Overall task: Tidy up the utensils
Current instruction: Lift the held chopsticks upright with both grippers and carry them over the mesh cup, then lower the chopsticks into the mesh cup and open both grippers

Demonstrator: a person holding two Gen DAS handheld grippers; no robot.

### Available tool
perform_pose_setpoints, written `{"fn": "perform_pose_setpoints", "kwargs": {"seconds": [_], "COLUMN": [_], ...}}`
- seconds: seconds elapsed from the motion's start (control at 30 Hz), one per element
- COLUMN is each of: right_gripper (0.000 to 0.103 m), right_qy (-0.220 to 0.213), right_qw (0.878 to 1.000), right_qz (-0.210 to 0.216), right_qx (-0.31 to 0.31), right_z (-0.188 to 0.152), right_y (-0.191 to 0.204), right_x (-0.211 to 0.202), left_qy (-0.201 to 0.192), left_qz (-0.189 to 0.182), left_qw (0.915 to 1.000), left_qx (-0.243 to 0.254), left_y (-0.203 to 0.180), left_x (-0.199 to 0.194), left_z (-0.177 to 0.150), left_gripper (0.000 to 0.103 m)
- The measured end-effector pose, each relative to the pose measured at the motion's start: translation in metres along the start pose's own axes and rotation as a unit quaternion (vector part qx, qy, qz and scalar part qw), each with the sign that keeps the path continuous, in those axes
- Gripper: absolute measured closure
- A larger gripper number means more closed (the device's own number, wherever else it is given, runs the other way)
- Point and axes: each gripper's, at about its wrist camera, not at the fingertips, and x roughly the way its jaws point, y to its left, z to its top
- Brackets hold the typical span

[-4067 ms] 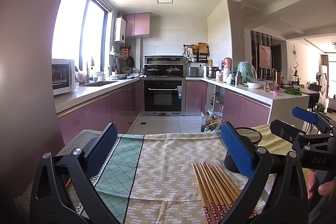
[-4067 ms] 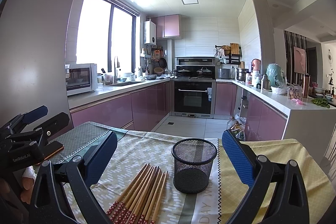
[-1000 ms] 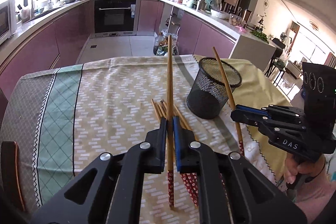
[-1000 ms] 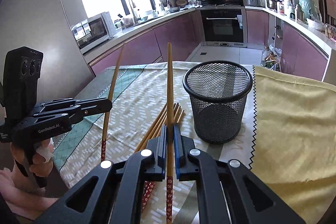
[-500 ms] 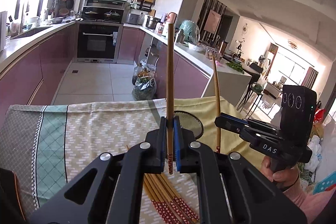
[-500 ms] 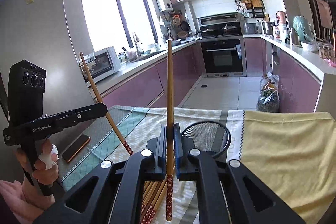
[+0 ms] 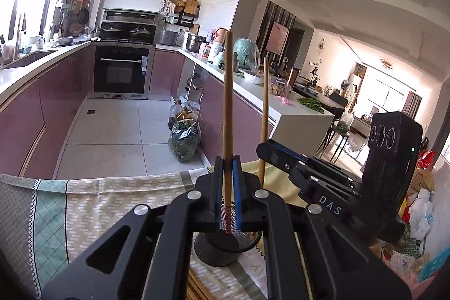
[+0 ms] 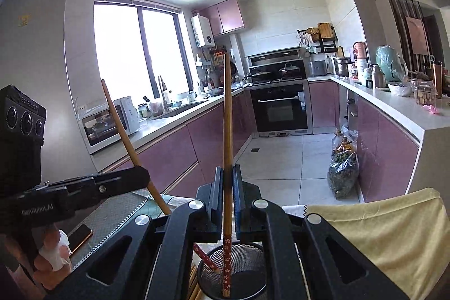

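My left gripper is shut on a wooden chopstick, held upright with its red patterned end over the black mesh cup. My right gripper is shut on a second chopstick, its red end down inside the mesh cup. Each gripper shows in the other's view, the right gripper at right and the left gripper at left, whose tilted chopstick also reaches into the cup. Several more chopsticks lie beside the cup.
The table has a patterned cloth and a yellow cloth. A phone lies at the left edge. Kitchen counters, an oven and bags on the floor stand beyond the table.
Both grippers have moved over the mesh cup with their chopsticks. The red ends now hang at or inside the cup's mouth.
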Motion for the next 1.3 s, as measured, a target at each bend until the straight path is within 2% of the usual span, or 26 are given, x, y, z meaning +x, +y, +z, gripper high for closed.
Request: {"fn": "perform_pose_setpoints", "kwargs": {"seconds": [0.1, 0.3, 0.6, 0.93, 1.0, 1.03, 1.1, 1.13, 1.3], "right_gripper": [0.098, 0.098, 0.097, 0.095, 0.094, 0.092, 0.08, 0.078, 0.077], "right_qy": [0.013, 0.076, 0.151, 0.172, 0.172, 0.171, 0.166, 0.164, 0.141], "right_qw": [1.0, 0.997, 0.988, 0.985, 0.985, 0.985, 0.985, 0.986, 0.989], "right_qz": [-0.007, -0.012, -0.017, -0.028, -0.03, -0.031, -0.034, -0.036, -0.041], "right_qx": [0.0, -0.002, -0.008, 0.006, 0.009, 0.011, 0.013, 0.013, 0.008], "right_z": [-0.003, -0.027, -0.048, -0.048, -0.049, -0.049, -0.05, -0.049, -0.046], "right_y": [-0.004, -0.008, -0.001, -0.006, -0.008, -0.008, -0.01, -0.01, -0.007], "right_x": [0.013, 0.036, 0.049, 0.061, 0.061, 0.06, 0.057, 0.055, 0.036], "left_qy": [0.027, 0.079, 0.121, 0.13, 0.128, 0.126, 0.118, 0.11, 0.067], "left_qz": [0.0, 0.008, 0.01, 0.029, 0.033, 0.036, 0.048, 0.054, 0.077], "left_qw": [0.9996, 0.9966, 0.9922, 0.9907, 0.9909, 0.991, 0.9915, 0.9921, 0.9946], "left_qx": [0.009, 0.021, 0.024, 0.028, 0.025, 0.026, 0.029, 0.027, 0.02], "left_y": [-0.002, 0.005, 0.025, 0.032, 0.034, 0.035, 0.032, 0.032, 0.042], "left_x": [0.022, 0.061, 0.101, 0.121, 0.121, 0.119, 0.111, 0.105, 0.066], "left_z": [-0.005, -0.024, -0.043, -0.048, -0.049, -0.049, -0.051, -0.052, -0.057], "left_gripper": [0.096, 0.096, 0.096, 0.095, 0.091, 0.086, 0.083, 0.083, 0.073]}}
